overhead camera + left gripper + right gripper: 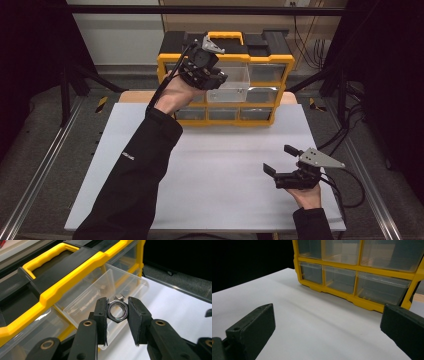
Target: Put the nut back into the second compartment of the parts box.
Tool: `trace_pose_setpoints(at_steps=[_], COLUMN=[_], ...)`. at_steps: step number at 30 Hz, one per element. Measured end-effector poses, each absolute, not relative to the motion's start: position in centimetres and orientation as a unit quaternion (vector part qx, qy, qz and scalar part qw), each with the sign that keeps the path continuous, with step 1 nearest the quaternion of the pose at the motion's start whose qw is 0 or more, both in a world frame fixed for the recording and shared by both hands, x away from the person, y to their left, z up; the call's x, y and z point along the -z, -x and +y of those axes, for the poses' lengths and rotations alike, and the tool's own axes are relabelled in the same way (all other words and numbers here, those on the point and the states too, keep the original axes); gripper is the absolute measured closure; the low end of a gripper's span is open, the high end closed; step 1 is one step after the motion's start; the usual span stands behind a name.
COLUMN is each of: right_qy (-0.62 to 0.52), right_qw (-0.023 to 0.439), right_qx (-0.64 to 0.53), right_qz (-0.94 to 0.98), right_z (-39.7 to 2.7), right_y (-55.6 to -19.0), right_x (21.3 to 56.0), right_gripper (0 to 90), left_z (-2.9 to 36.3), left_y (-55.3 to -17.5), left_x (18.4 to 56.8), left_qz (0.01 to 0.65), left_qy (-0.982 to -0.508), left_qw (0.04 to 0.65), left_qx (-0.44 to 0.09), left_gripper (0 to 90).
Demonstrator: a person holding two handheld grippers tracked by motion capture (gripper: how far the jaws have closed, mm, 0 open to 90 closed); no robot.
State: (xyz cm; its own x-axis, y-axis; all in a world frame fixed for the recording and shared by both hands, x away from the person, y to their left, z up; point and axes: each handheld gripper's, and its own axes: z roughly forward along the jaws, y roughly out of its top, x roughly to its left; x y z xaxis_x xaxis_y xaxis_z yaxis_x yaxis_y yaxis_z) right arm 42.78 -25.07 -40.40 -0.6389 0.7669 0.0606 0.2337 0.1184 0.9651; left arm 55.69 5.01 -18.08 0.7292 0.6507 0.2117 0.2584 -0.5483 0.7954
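Left gripper [117, 312] pinches a steel hex nut [117, 310] mid-frame, above the pulled-out clear drawer [100, 287]; right gripper [327, 327] gapes wide, holding nothing.

Steel hex nut [117, 310], shiny, on edge, bore facing camera, clamped flat-to-flat between the left fingers [101, 315], over open clear drawer [105, 287].

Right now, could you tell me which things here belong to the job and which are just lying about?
In the job:
- hex nut, pinched in the left gripper
- pulled-out clear drawer
- yellow organiser

Idle:
- right gripper, open over the white table
- shut lower drawers
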Motion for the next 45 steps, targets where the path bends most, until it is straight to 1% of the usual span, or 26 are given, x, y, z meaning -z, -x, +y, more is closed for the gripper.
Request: trace_pose_setpoints(at_steps=[13,16,19,25,33,34,41,45], right_qy=[-0.352,-0.35,-0.349,-0.349,-0.341,-0.348,-0.348,-0.347], right_qw=[0.236,0.237,0.235,0.238,0.243,0.239,0.238,0.239], right_qx=[-0.565,-0.567,-0.567,-0.567,-0.568,-0.569,-0.568,-0.571], right_qz=[0.708,0.707,0.708,0.707,0.708,0.706,0.707,0.705], right_z=[-25.1,-25.1,-25.1,-25.2,-25.3,-25.2,-25.2,-25.3], right_y=[-42.8,-42.7,-42.7,-42.7,-42.8,-42.7,-42.6,-42.6], right_x=[40.4,40.3,40.3,40.3,40.3,40.2,40.2,40.2], right_gripper=[0.3,0.3,0.3,0.3,0.3,0.3,0.3,0.3], left_z=[4.6,4.4,4.0,3.4,2.9,2.9,3.0,3.3], left_y=[-57.9,-58.3,-58.6,-59.3,-59.9,-59.9,-60.4,-60.4], left_x=[18.9,19.0,19.5,20.1,20.7,20.7,20.9,20.6], left_qz=[0.285,0.282,0.285,0.283,0.293,0.293,0.297,0.295], left_qy=[-0.837,-0.844,-0.839,-0.848,-0.844,-0.844,-0.848,-0.846], left_qw=[0.397,0.384,0.394,0.378,0.384,0.384,0.376,0.386], left_qx=[-0.246,-0.248,-0.244,-0.241,-0.235,-0.232,-0.225,-0.219], left_gripper=[69.0,68.9,68.9,68.9,68.9,68.8,68.6,67.4])
